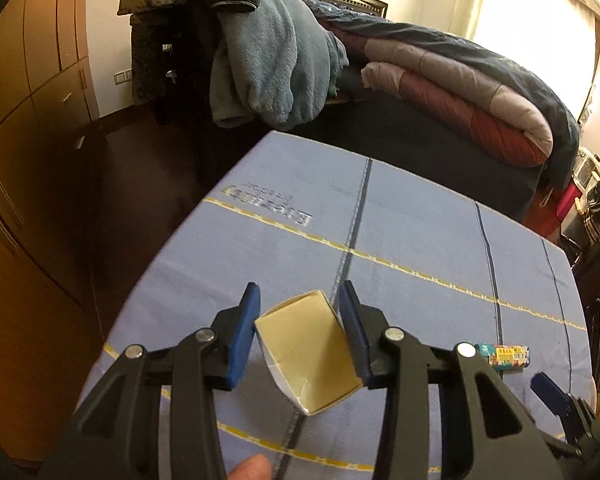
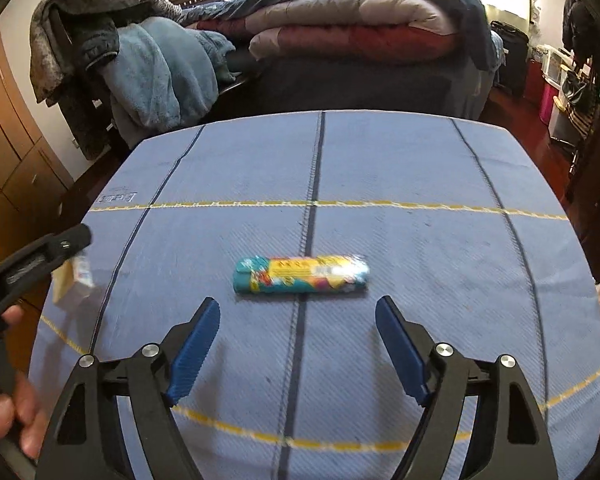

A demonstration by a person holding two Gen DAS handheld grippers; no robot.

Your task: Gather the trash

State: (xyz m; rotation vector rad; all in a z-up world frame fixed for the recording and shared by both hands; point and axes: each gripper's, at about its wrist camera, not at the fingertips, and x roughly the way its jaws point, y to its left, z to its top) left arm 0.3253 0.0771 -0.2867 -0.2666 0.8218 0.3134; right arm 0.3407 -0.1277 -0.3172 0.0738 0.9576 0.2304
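A: Entry, left side. Left gripper is clamped on a small open carton, one blue pad against each side wall. The cream inside of the carton faces the left wrist camera, the white outer wall shows along its lower left edge. Carton sits above the blue cloth-covered table; whether it touches the cloth I cannot tell

B: Noted. Right side?

A: Right gripper has its jaws wide apart, nothing between them. It hangs over the near part of the table, pointing down at a colourful snack wrapper

B: Position of the wrapper?

A: Lying lengthwise across the dark centre stripe of the cloth, just beyond the right fingertips, not touched. Teal end to the left, yellow print in the middle. Slightly blurred

B: Do the two views agree?

A: Yes. Right wrist view shows the left gripper at far left with the carton in it, and a hand on its handle. Left wrist view shows the wrapper at the right, well apart from the carton

B: Background?

A: Bed with a folded quilt behind the table, a blue fleece heaped to the left
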